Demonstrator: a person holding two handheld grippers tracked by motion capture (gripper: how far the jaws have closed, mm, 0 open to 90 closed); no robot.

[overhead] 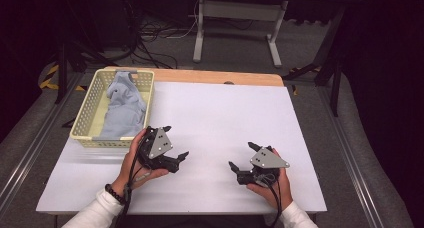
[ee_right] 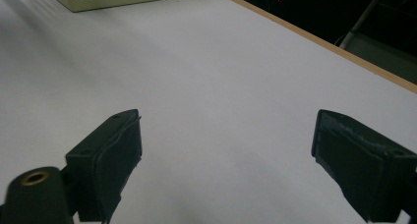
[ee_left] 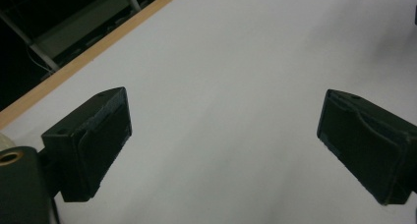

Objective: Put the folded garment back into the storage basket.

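While both grippers, L & R, rest agape and empty on the table, we judge the start: next, L reaches to the cloth heaped in the basket at far left.

Cloth: pale grey-blue garment, crumpled, heaped lengthwise inside the basket, one end over its far rim.
Basket: cream perforated plastic, rectangular, upright, holding the cloth, at the surface's far-left corner.
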